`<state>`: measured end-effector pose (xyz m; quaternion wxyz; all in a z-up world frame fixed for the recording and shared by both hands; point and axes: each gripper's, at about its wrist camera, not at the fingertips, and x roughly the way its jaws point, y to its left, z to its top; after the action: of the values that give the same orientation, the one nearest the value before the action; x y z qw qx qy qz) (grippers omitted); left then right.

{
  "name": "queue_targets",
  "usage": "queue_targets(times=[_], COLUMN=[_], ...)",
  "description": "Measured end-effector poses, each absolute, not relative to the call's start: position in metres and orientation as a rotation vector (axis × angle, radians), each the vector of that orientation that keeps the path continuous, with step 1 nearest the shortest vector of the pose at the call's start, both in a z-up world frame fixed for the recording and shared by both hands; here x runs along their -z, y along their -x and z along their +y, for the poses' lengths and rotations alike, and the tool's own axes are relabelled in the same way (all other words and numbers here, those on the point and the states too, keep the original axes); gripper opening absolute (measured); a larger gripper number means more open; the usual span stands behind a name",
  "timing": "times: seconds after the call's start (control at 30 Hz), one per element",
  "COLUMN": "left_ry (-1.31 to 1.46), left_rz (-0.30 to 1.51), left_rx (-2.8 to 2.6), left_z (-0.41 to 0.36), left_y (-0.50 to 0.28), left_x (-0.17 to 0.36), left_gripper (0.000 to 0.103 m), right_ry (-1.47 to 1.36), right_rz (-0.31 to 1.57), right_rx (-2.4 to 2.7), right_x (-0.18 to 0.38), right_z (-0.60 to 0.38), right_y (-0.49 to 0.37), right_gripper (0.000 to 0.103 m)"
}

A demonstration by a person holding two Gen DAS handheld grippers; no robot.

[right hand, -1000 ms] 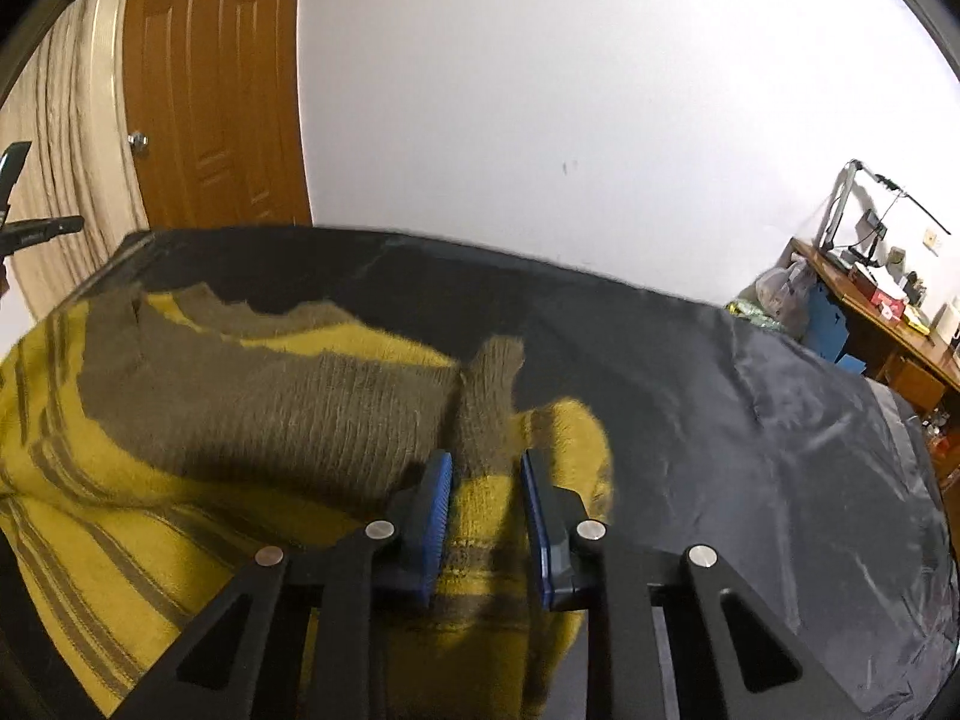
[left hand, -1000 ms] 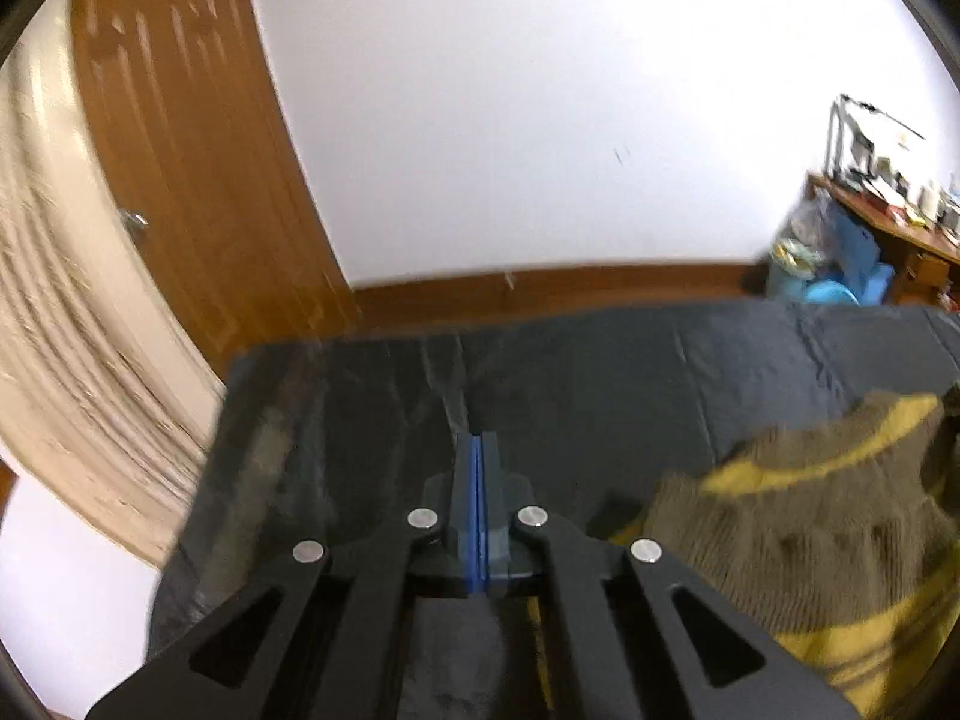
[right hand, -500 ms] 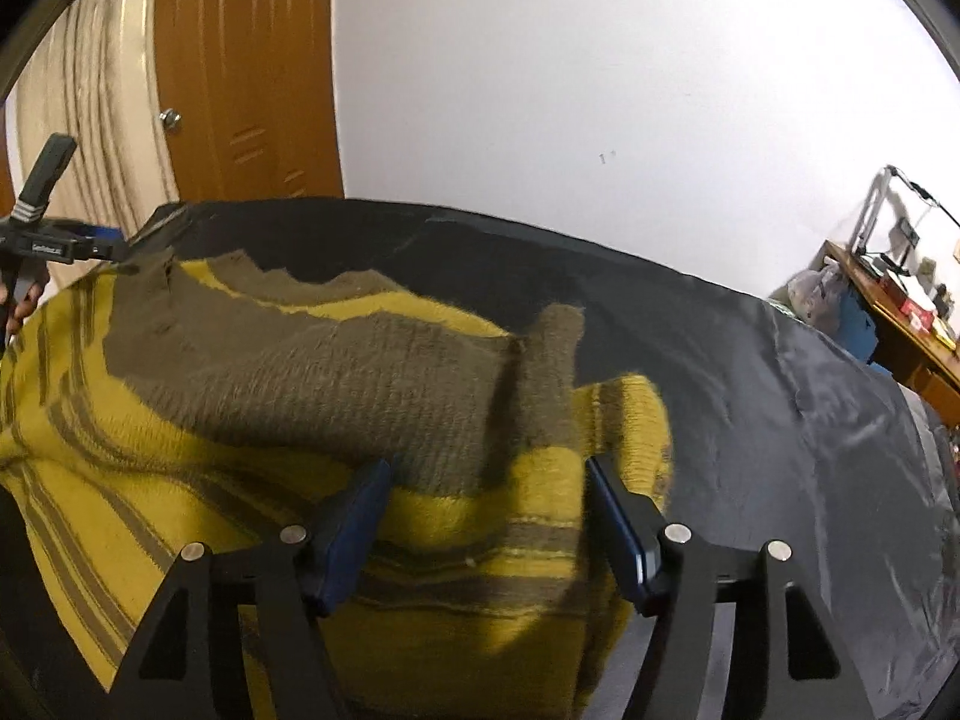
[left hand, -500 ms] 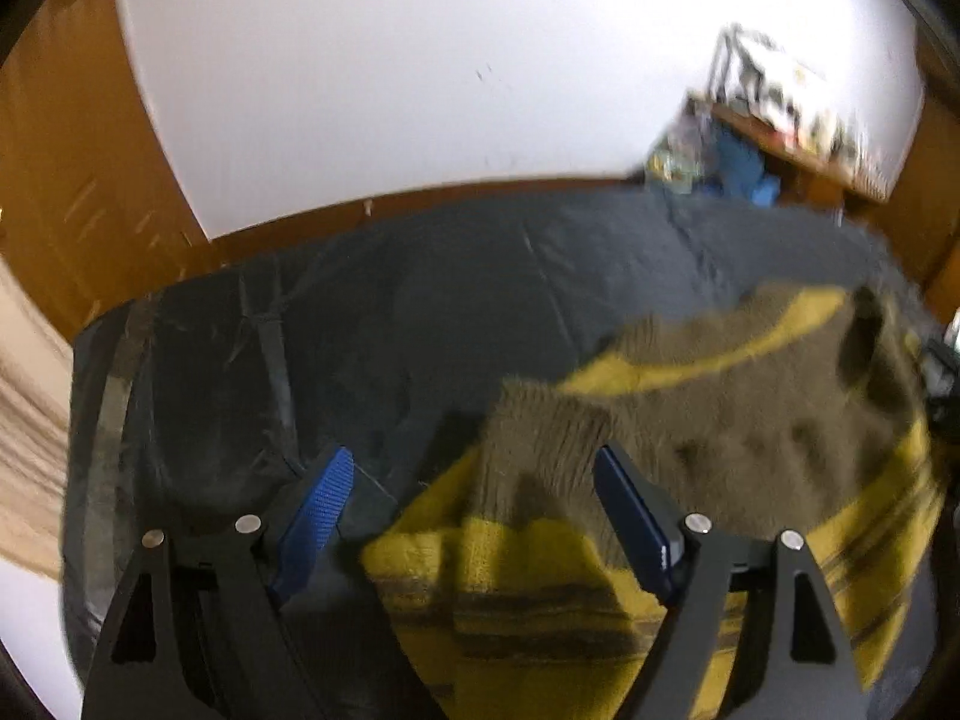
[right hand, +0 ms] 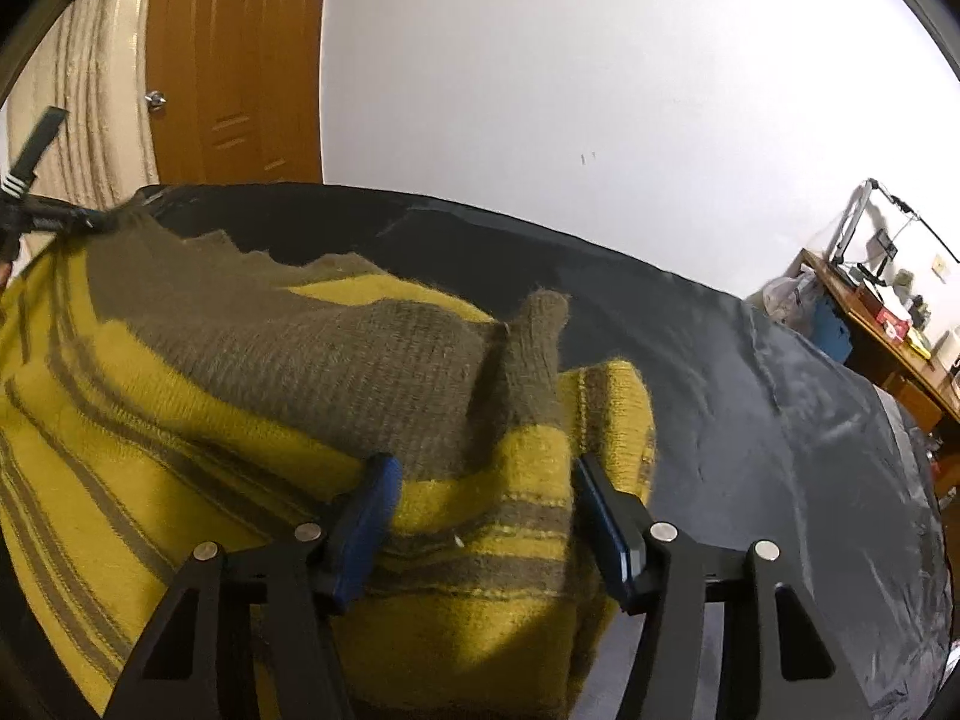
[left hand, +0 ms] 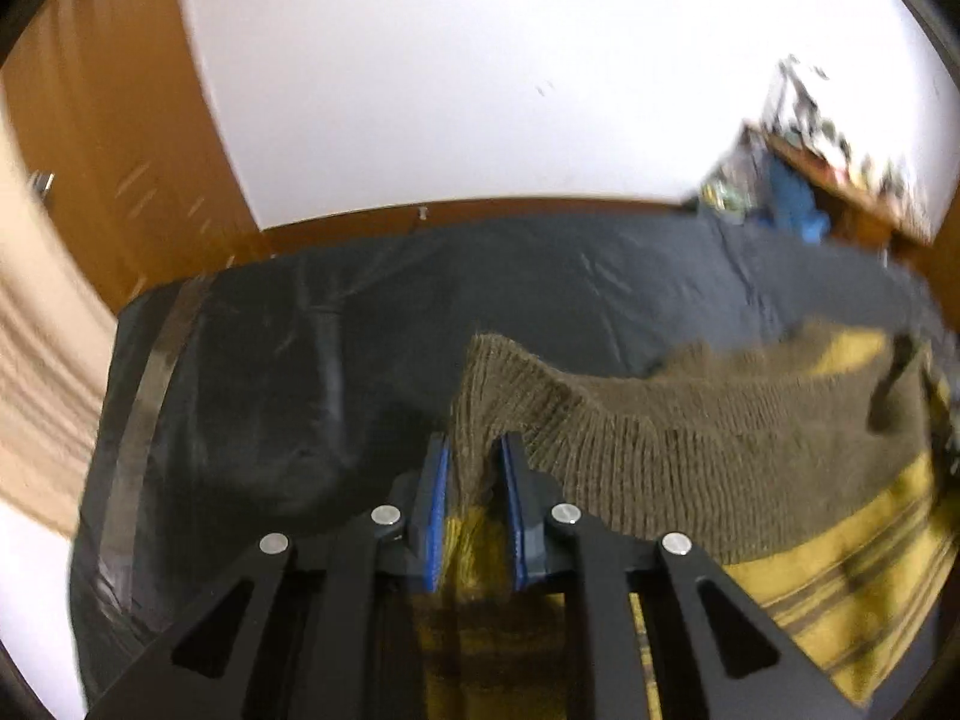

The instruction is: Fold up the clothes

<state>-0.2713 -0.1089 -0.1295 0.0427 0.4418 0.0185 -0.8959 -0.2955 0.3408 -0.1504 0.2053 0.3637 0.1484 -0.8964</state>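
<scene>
Right wrist | sweater [right hand: 252, 396] | mustard-yellow, olive-striped knit, bunched

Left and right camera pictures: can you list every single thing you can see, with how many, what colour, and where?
sweater: one, yellow with olive-brown stripes, spread on the sheet
sheet: one, dark grey, covering the flat surface
door: one, brown wood, far left
wall: one, white, behind the sheet
desk: one, brown, cluttered, far right
left gripper: one, black with blue pads, just closed on a sweater fold
right gripper: one, black with blue pads, open astride the sweater edge
</scene>
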Motion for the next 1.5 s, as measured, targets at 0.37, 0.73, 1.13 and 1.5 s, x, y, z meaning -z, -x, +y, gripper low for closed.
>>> queue_targets(times=[0.37,0.73,1.13,1.5], left_ry=[-1.403,-1.257,-1.388,-1.352], left_rz=[0.081,-0.221,-0.289,-0.233], left_rx=[2.587,2.847,2.737,2.737], left_z=[-0.157,-0.08,-0.1,-0.107], left_y=[0.281,0.234,0.261,0.248], left_x=[0.165,0.109,0.171,0.164], left_gripper=[0.002,0.076,0.083,0.084], right_ry=[-1.079,-0.96,-1.149,-1.151], right_rz=[0.375,0.356,0.376,0.35], right_rx=[2.489,2.494,2.421,2.421], right_x=[0.152,0.103,0.148,0.144], right_z=[0.346,0.322,0.308,0.316], right_y=[0.3,0.283,0.325,0.325], right_gripper=[0.062,0.062,0.063,0.065])
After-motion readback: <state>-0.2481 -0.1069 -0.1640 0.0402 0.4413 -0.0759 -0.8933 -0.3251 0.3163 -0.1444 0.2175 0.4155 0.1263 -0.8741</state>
